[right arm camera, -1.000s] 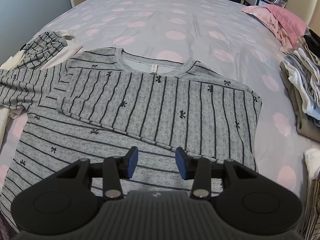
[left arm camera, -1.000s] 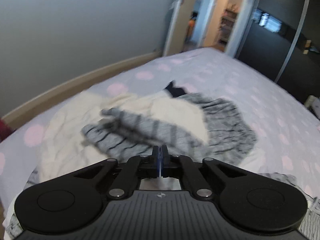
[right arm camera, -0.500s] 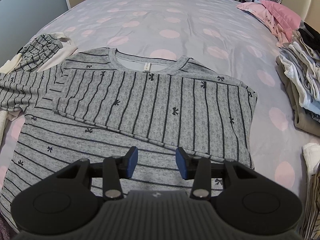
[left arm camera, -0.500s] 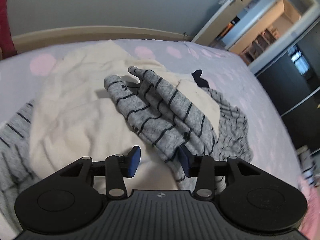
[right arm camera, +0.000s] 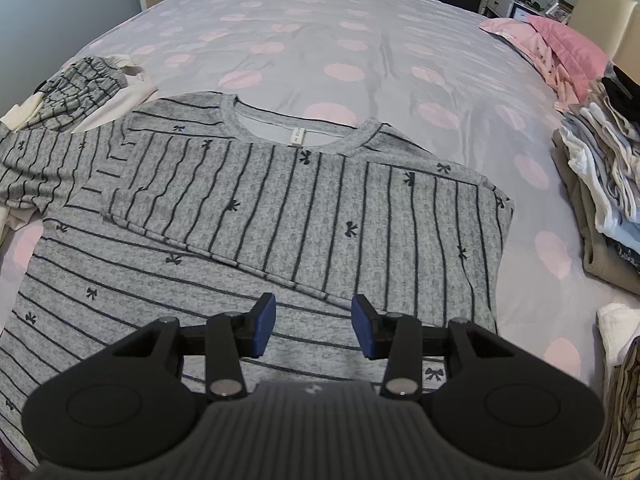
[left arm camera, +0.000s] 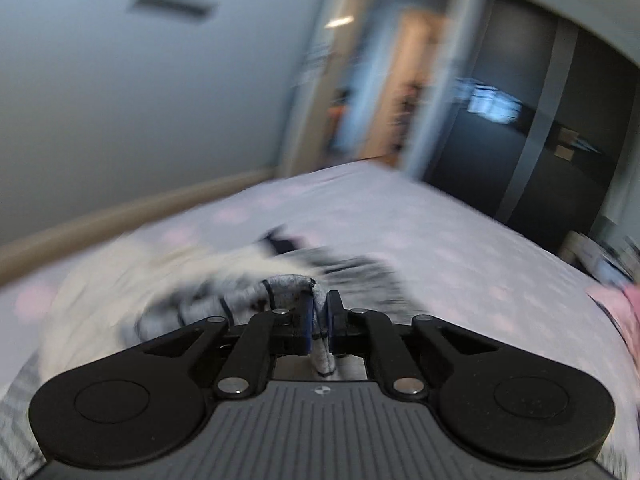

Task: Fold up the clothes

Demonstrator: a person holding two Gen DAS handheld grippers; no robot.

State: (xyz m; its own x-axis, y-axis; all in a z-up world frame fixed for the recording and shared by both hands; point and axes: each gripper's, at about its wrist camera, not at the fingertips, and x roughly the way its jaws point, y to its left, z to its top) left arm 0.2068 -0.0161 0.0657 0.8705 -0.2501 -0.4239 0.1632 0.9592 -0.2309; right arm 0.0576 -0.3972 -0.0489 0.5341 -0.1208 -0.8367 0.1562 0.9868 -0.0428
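A: 1 sleeve [left arm camera: 280,286] clamped in left gripper [left arm camera: 318,320], jaws closing; shirt [right arm camera: 280,216] flat on bed [right arm camera: 360,40].

B: Fold across slowly (keeping cuff taut). Right gripper [right arm camera: 314,326] apart, empty, hovering over hem.

Location: a home bedroom. The bed [right arm camera: 360,40] fills the view, under a lilac cover with pink dots. At its right edge – pink pillows [right arm camera: 560,46] and a stack of folded laundry [right arm camera: 600,168]. Beyond its far end: a dark wardrobe [left arm camera: 532,152] and an open doorway [left arm camera: 380,92] (blurred).
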